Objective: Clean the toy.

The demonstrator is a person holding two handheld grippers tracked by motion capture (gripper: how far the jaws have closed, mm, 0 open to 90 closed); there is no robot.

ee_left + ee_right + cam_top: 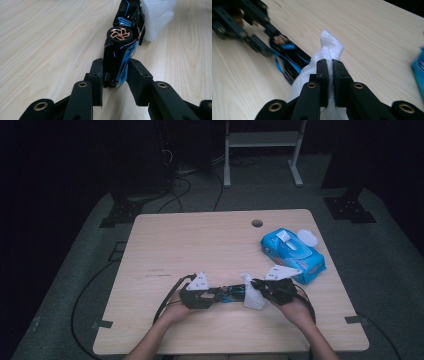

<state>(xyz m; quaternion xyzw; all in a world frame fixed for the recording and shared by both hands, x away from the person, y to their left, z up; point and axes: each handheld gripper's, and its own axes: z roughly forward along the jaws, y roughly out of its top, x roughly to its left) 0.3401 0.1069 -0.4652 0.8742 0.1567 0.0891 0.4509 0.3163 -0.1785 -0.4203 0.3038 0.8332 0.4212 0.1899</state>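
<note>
A: What is lying around the work, and is anything standing in the way?

B: The wooden table [210, 245] is carrying 1 blue wipes pack [294, 255] near its right edge, lying well apart from the left hand and near the right gripper [260, 287]. 1 white lid [308, 237] is sitting just beside the pack's far end. 1 round cable hole [257, 223] is showing near the far edge. The white wipe [329, 50] is covering 1 end of the toy car [122, 47], so that end is being hidden in the left gripper view.

A: Where is the toy car lying, and how is it looking?

B: It is lying near the table's front edge, between the 2 grippers, turned on its side. Its body is showing glossy black with blue panels, and 1 copper-coloured spoked wheel [119, 34] is facing up.

A: How are the 2 grippers standing?

B: The left gripper [115, 75] is clamping the near end of the car, its 2 pads pressing on both flanks. The right gripper is pinching the wipe, its jaws nearly meeting, and is holding the wipe against the car.
</note>
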